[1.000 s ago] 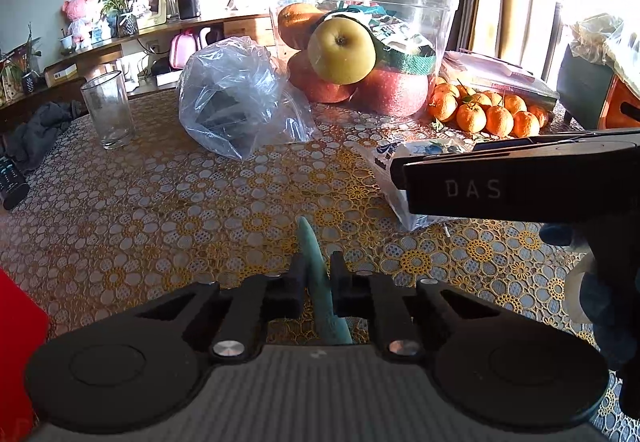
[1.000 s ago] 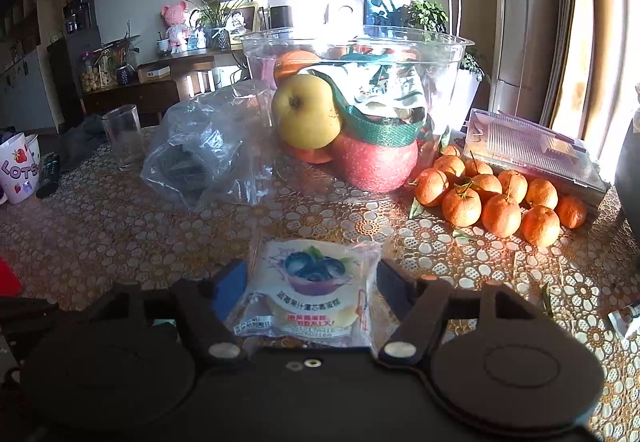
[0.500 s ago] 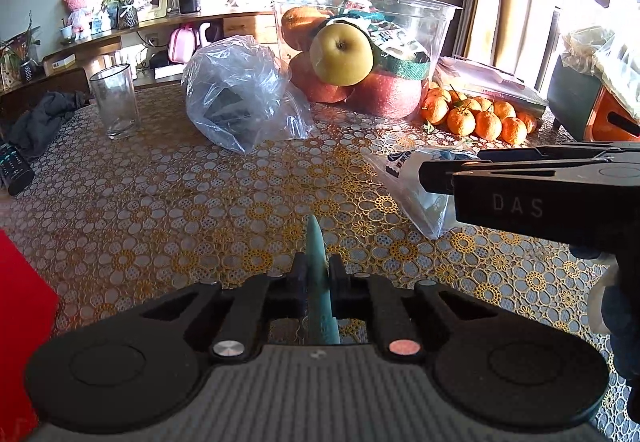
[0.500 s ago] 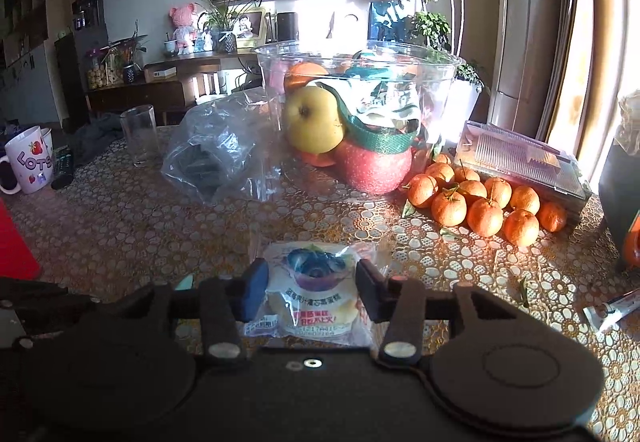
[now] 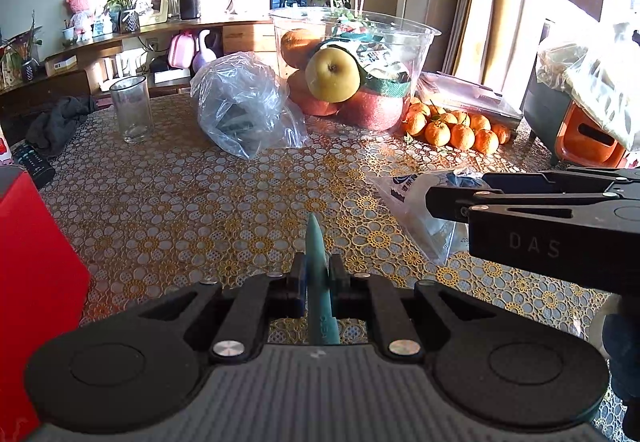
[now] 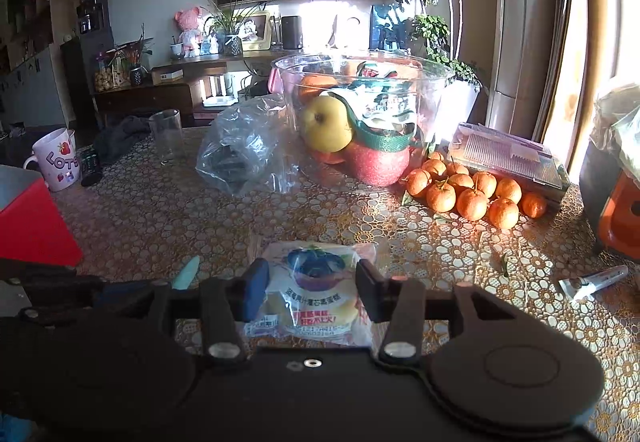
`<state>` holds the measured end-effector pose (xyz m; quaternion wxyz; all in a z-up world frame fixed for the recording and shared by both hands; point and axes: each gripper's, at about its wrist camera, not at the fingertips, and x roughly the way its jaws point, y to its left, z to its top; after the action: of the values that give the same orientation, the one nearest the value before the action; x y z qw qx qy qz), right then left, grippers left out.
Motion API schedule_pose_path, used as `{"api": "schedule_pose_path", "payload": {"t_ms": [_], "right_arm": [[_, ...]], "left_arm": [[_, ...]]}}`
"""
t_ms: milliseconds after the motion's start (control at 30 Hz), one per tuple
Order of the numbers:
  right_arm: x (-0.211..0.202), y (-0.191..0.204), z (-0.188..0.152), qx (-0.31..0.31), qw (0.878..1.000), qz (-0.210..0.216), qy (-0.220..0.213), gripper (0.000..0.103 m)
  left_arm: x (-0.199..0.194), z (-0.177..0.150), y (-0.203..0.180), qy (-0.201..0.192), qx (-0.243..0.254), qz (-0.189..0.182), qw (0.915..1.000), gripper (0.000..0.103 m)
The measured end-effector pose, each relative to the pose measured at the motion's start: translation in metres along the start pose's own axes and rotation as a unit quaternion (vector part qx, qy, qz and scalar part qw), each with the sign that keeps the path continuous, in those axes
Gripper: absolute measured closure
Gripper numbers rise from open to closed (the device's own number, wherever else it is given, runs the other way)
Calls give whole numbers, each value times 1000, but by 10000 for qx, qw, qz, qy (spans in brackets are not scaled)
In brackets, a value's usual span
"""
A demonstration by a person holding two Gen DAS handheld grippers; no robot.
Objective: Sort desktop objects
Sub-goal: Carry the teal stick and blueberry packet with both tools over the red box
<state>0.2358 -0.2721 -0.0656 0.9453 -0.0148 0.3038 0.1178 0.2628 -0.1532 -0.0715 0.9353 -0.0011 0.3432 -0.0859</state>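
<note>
A slim teal blade-like object sticks forward from my left gripper, whose jaws are shut tight on it above the lace-patterned tablecloth. Its tip also shows in the right wrist view. My right gripper is shut on a clear snack packet with a blueberry picture, both pads pressing its sides, holding it just off the table. In the left wrist view the right gripper comes in from the right with the packet in its jaws.
At the back stand a clear bowl of fruit, a crumpled plastic bag and a drinking glass. Tangerines lie right of the bowl. A red box is near left; a mug and small tube lie at the sides.
The right jaws narrowed onto the snack packet and lifted it. Both grippers rose and drew back from the bowl. The left gripper kept its hold on the teal object.
</note>
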Motion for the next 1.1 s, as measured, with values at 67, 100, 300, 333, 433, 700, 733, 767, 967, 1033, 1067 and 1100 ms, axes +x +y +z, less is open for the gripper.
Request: {"api": "schedule_pose_path", "payload": {"t_ms": [67,100,300,333,433,700,733,767,967,1033,1067,1100], "right_arm": [[-7,2,0,19,10000,1,-14,56],[-11,3,-1,22,10000,-6,-16,56],[-31,14,-3,-21,10000,-36,-5,56],[-35,16,-3,-39,10000,-38,-12,56],[-46,23,-2,-75,10000,-31,-26,56],[-79,46,1,-121,9999,45,-63,56],[-83,49,1,-116,9999,61,-59,56],[-86,53,1,-125,9999,78,-61,56],[-106,75,4,-165,9997,132,-123,56],[-111,83,5,-184,9996,163,-143,56],[-114,87,6,-196,9995,186,-156,56],[-117,92,8,-216,9994,214,-175,56]], "left_arm": [[-7,-1,1,-3,-9,-8,10000,93],[-10,-2,2,-8,-12,-2,10000,93],[-32,-7,7,-26,-53,-7,10000,93],[-36,-8,9,-38,-58,-12,10000,93],[-48,-9,11,-75,-72,-28,9999,93],[-85,-8,23,-189,-183,-83,9996,93],[-89,-8,25,-203,-191,-83,9996,93],[-95,-8,28,-219,-206,-86,9995,93],[-124,-11,46,-334,-307,-44,9990,93],[-133,-12,53,-381,-331,-28,9987,93],[-138,-12,57,-404,-353,-11,9986,93],[-142,-13,60,-412,-398,-12,9984,93]]}}
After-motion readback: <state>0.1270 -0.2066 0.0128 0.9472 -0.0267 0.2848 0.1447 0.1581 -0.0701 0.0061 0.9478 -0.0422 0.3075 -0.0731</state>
